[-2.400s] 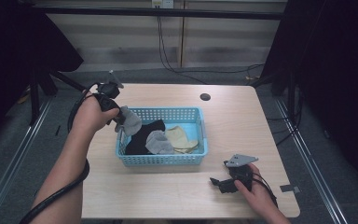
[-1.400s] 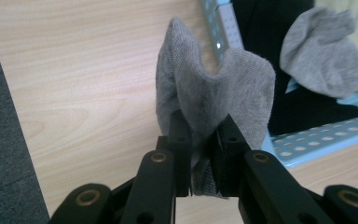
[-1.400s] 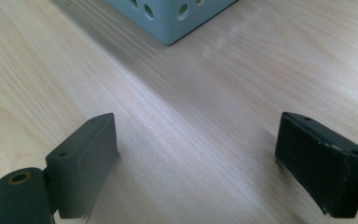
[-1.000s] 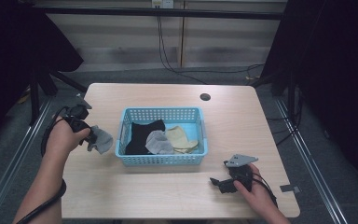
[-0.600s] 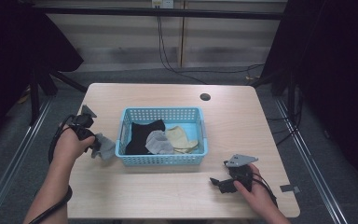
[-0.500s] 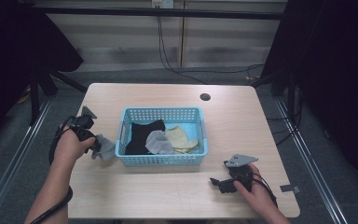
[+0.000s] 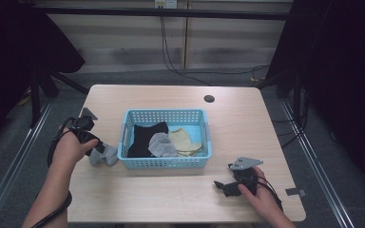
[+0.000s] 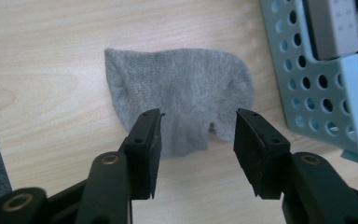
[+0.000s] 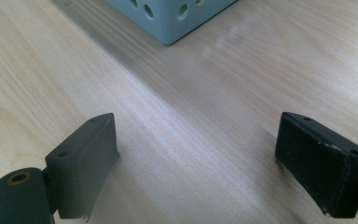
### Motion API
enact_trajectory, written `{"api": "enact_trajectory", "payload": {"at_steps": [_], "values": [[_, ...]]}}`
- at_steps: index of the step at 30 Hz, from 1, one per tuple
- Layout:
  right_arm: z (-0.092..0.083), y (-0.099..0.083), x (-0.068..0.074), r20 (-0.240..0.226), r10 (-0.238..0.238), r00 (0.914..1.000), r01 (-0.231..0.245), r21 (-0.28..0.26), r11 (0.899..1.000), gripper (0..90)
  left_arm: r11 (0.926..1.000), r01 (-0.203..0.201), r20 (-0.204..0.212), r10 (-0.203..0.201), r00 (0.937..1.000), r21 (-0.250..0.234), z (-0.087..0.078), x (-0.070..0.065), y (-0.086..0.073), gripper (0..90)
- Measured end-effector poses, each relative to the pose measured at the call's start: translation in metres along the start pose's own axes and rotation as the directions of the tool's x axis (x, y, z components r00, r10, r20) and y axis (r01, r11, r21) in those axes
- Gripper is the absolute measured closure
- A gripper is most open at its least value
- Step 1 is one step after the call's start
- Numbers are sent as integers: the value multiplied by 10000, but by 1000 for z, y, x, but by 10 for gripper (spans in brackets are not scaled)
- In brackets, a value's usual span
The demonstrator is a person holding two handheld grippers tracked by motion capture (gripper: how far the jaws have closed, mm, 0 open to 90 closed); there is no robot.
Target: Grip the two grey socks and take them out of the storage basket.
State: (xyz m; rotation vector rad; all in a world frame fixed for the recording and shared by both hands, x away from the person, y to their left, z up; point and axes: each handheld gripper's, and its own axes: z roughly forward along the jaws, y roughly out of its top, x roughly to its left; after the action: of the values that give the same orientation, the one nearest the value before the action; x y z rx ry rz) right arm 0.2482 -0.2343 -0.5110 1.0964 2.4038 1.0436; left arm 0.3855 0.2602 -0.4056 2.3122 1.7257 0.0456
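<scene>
High view: the left gripper (image 7: 96, 148) sits at the lower left of the frame, over a grey sock (image 7: 102, 157) lying on the table (image 7: 171, 199), just beside the left wall of the blue basket (image 7: 165, 162). In the basket lie a black garment (image 7: 144, 137), a second grey sock (image 7: 160, 145) and a beige one (image 7: 182, 139). The right gripper (image 7: 223, 186) rests at the lower right, well apart from the basket.

Left gripper view: the jaws have just been opening and now stand apart, with the near edge of the grey sock (image 8: 182, 102) between them and no pad pressing on it. The sock lies flat in the middle of the frame, the basket's wall (image 8: 307, 79) at the right. To finish the release well, I judge the gripper should lift straight away, jaws parted, so no pad drags the fabric.

Right gripper view: the jaws are spread wide over bare table (image 9: 191, 140), holding nothing; a basket corner (image 9: 172, 18) shows at the top.
</scene>
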Motion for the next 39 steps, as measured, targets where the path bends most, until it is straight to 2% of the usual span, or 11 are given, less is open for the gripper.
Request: {"api": "enact_trajectory", "payload": {"at_steps": [11, 18, 27, 34, 39], "values": [[0, 0, 0, 5, -27, 10000, 27, -19, 10000, 121, 9995, -262, 181, 265, 9995, -199, -20, -13, 13, 496], [0, 0, 0, 5, -15, 10000, 15, -14, 10000, 122, 9958, -802, 164, 810, 9966, -432, -27, -31, 23, 480], [0, 0, 0, 3, -20, 10000, 20, -13, 10000, 121, 9912, -1091, 502, 1130, 9923, -751, -27, -48, 32, 399], [0, 0, 0, 2, -17, 10000, 17, -10, 10000, 121, 9866, -1452, 668, 1501, 9864, -740, -19, -64, 39, 346], [0, 0, 0, 2, -19, 10000, 19, -13, 10000, 122, 9846, -1529, 748, 1593, 9844, -844, -13, -74, 42, 320]]}}
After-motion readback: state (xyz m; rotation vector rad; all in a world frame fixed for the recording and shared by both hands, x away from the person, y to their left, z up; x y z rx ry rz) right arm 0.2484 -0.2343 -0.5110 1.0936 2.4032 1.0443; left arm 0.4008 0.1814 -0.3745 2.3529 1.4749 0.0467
